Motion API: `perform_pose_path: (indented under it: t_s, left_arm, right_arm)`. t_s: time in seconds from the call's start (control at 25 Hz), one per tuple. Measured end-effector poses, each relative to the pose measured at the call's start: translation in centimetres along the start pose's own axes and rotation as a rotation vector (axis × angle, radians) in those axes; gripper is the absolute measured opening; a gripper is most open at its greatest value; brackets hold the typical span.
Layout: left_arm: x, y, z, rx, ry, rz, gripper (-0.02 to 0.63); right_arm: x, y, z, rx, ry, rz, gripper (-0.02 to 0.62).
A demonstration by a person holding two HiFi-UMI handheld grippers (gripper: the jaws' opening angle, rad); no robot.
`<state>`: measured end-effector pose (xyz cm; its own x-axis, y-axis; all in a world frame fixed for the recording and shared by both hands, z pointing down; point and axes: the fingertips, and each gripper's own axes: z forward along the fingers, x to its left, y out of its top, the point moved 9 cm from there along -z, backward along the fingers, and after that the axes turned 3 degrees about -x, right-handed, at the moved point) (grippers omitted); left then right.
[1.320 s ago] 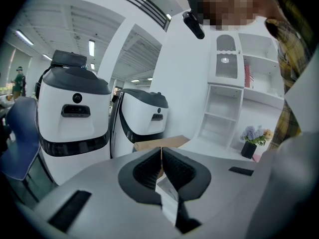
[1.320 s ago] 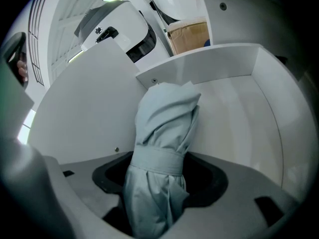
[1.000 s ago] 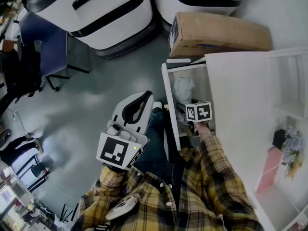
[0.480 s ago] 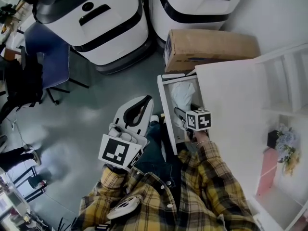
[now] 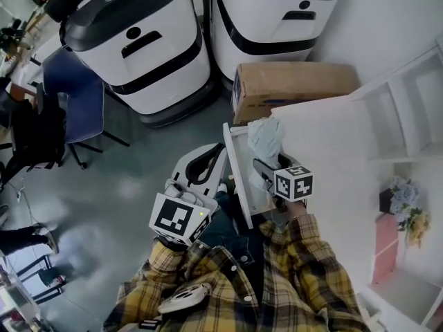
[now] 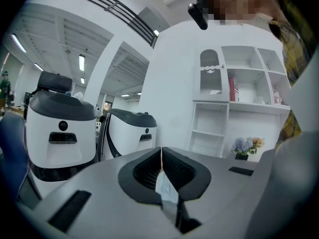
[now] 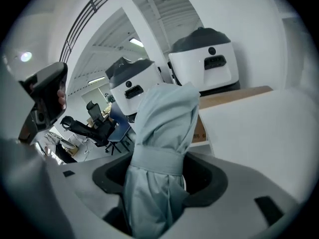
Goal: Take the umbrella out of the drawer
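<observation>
My right gripper [image 5: 266,173] is shut on a folded pale grey-blue umbrella [image 5: 266,138], held up over the open white drawer [image 5: 237,185]. In the right gripper view the umbrella [image 7: 162,133], with its strap wrapped round it, fills the space between the jaws of the right gripper [image 7: 159,176] and sticks out past them. The left gripper [image 5: 210,152] hangs just left of the drawer's front panel, shut and holding nothing. In its own view the left gripper [image 6: 160,156] has its pads meeting in a thin line.
Two white and black machines [image 5: 145,54] [image 5: 273,12] stand beyond the drawer. A cardboard box [image 5: 291,81] lies against the white cabinet [image 5: 339,137]. A blue chair [image 5: 69,95] is at the left. Shelves with flowers [image 5: 405,209] are at the right.
My right gripper has risen with the umbrella, bringing it up from inside the drawer to above the drawer's rim. The left gripper has lifted a little beside the drawer front.
</observation>
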<state>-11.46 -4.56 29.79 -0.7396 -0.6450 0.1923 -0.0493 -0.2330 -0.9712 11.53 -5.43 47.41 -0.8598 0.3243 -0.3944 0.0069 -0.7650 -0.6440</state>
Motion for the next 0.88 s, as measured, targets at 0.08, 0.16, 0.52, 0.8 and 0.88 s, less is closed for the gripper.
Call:
perform_pose_path:
  t_s: [0.08, 0.16, 0.52, 0.8, 0.88]
  left_arm:
    - [-0.5, 0.4, 0.2, -0.007, -0.015, 0.008, 0.026]
    - [-1.0, 0.8, 0.4, -0.016, -0.028, 0.015, 0.026]
    - [-2.5, 2.5, 1.3, -0.042, -0.082, 0.040, 0.027]
    - [-3.8, 3.3, 2.2, -0.047, -0.136, 0.060, 0.026]
    - [-4.1, 3.3, 2.4, -0.046, -0.152, 0.063, 0.026]
  right_arm:
    - [0.4, 1.0, -1.4, -0.042, 0.007, -0.014, 0.311]
    - [0.7, 2.1, -2.9, -0.088, 0.017, -0.025, 0.311]
    - [3.2, 7.1, -10.1, -0.302, 0.029, -0.117, 0.311]
    - [4.7, 9.1, -15.7, -0.464, 0.008, -0.168, 0.311]
    - [4.9, 9.3, -17.0, -0.496, 0.004, -0.179, 0.311]
